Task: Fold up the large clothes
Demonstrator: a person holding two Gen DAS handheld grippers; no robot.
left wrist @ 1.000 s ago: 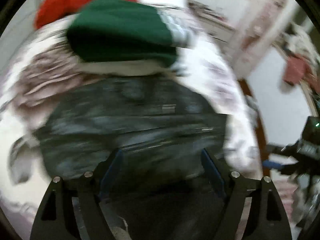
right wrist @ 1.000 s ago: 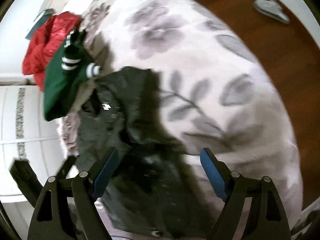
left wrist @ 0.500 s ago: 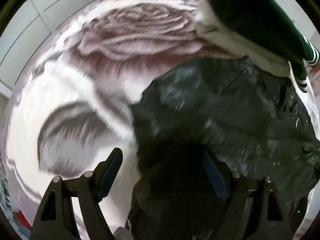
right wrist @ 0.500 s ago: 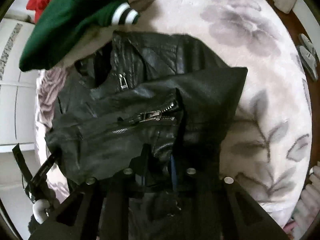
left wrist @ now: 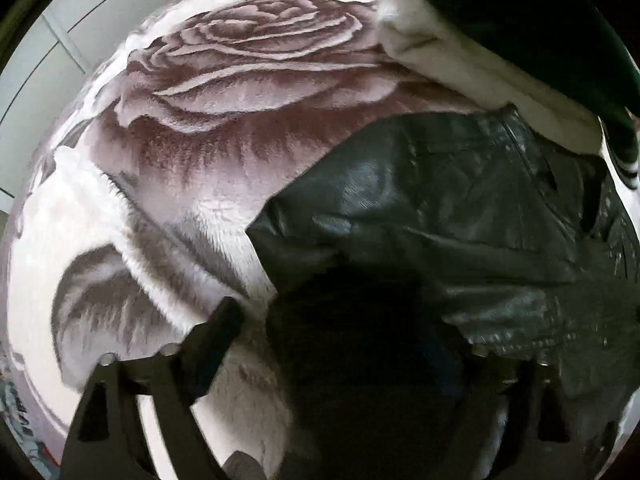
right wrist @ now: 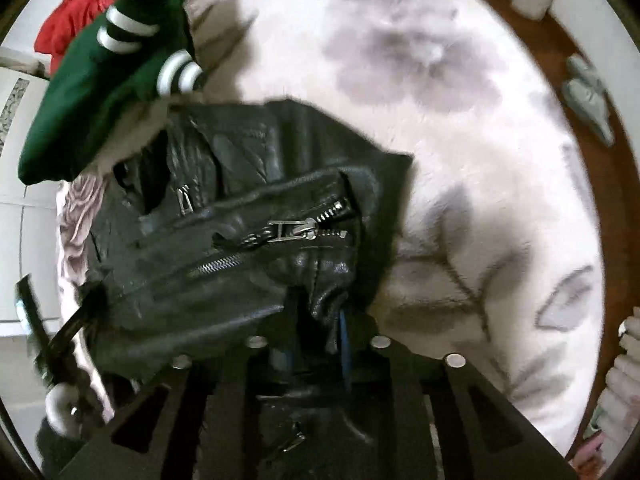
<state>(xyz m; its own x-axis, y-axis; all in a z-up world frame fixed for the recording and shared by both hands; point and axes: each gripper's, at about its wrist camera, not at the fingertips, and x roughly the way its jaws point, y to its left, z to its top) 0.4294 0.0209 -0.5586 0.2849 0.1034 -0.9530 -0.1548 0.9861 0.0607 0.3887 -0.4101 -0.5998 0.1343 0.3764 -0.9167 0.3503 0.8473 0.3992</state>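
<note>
A black leather jacket [right wrist: 240, 272] with silver zips lies crumpled on a rose-patterned blanket [left wrist: 240, 100]. My right gripper [right wrist: 316, 336] pinches a fold of the jacket's near edge between its blue pads, and its jaws are opening slightly. My left gripper [left wrist: 348, 332] hangs low over the jacket's left edge [left wrist: 440, 216]. Its jaws are opening wide, with a dark corner of the jacket lying between them, and its right finger is lost in shadow.
A green jacket [right wrist: 92, 92] with white-striped cuffs lies against the black one's far side, with a red garment [right wrist: 92, 4] behind it. White cupboard doors [right wrist: 24, 220] stand to the left. Wooden floor [right wrist: 560, 52] with grey slippers [right wrist: 588, 100] lies beyond the bed's right edge.
My right gripper went from wide open to pinching a fold of the jacket. My left gripper swung down to the jacket's left edge and its jaws spread wider.
</note>
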